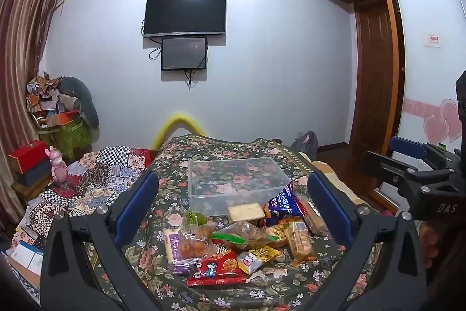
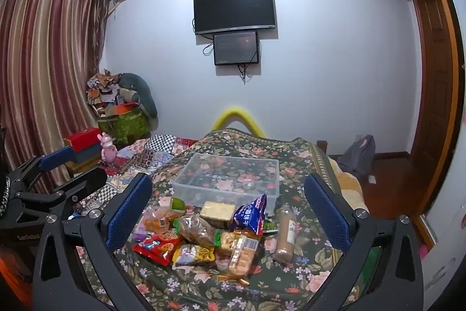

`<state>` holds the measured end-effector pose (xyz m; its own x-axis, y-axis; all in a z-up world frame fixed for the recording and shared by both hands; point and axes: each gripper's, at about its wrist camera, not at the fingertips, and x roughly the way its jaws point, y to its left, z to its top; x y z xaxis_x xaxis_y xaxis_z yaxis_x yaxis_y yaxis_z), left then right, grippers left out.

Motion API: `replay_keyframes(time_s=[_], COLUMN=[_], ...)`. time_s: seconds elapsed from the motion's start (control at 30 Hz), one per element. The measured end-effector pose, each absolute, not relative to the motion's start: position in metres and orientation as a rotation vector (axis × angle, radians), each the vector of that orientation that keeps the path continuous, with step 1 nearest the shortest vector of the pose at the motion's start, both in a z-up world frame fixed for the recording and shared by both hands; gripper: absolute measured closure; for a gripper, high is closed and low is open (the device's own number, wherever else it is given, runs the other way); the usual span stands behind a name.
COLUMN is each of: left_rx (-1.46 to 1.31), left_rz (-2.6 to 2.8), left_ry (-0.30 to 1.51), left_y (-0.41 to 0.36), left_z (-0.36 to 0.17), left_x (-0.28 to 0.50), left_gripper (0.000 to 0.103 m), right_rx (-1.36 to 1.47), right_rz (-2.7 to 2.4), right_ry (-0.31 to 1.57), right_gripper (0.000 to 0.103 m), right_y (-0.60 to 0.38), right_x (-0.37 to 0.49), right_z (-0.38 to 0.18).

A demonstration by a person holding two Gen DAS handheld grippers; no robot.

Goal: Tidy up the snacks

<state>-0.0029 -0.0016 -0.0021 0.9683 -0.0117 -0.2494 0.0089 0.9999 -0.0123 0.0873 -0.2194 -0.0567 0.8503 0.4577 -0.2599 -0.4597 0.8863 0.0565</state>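
A pile of snack packets lies on a floral bedspread. It holds a red bag, a blue bag, a pale block and a long tan roll. Behind the pile stands a clear plastic box, with nothing in it. My left gripper is open above the pile, holding nothing. My right gripper is open too, also over the pile. Each gripper shows at the edge of the other's view.
A patchwork quilt covers the bed's left side. A pink toy and red box sit by the striped curtain. A wardrobe and wooden floor lie right. Screens hang on the far wall.
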Motion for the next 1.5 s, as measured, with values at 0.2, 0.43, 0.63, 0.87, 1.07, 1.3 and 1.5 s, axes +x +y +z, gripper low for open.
replay_keyframes(time_s=[0.2, 0.43, 0.63, 0.87, 1.07, 1.3, 1.5], left_rx=[-0.012, -0.017, -0.017, -0.017, -0.019, -0.018, -0.018], left_rz=[-0.007, -0.006, -0.004, -0.003, -0.003, -0.002, -0.002], left_ry=[0.25, 0.249, 0.249, 0.249, 0.249, 0.25, 0.25], left_y=[-0.0009, -0.0003, 0.0002, 0.0008, 0.0012, 0.0013, 0.0008], left_z=[-0.0034, -0.0022, -0.002, -0.0028, -0.0028, -0.0032, -0.0032], left_x=[-0.001, -0.0006, 0.0005, 0.0014, 0.0028, 0.0024, 0.0023], left_gripper=[0.0, 0.0, 0.0, 0.0, 0.0, 0.0, 0.0], right_rx=[-0.006, -0.006, -0.005, -0.006, -0.008, -0.004, -0.005], right_rz=[0.486, 0.487, 0.488, 0.49, 0.489, 0.491, 0.491], right_ry=[0.276, 0.276, 0.278, 0.278, 0.278, 0.277, 0.278], right_gripper=[0.0, 0.0, 0.0, 0.0, 0.0, 0.0, 0.0], right_y=[-0.2187, -0.2184, -0.2175, -0.216, -0.2158, -0.2171, -0.217], right_x=[0.0885, 0.0888, 0.0894, 0.0897, 0.0894, 0.0896, 0.0896], right_z=[-0.0577, -0.0587, -0.0602, -0.0627, -0.0625, -0.0619, -0.0612])
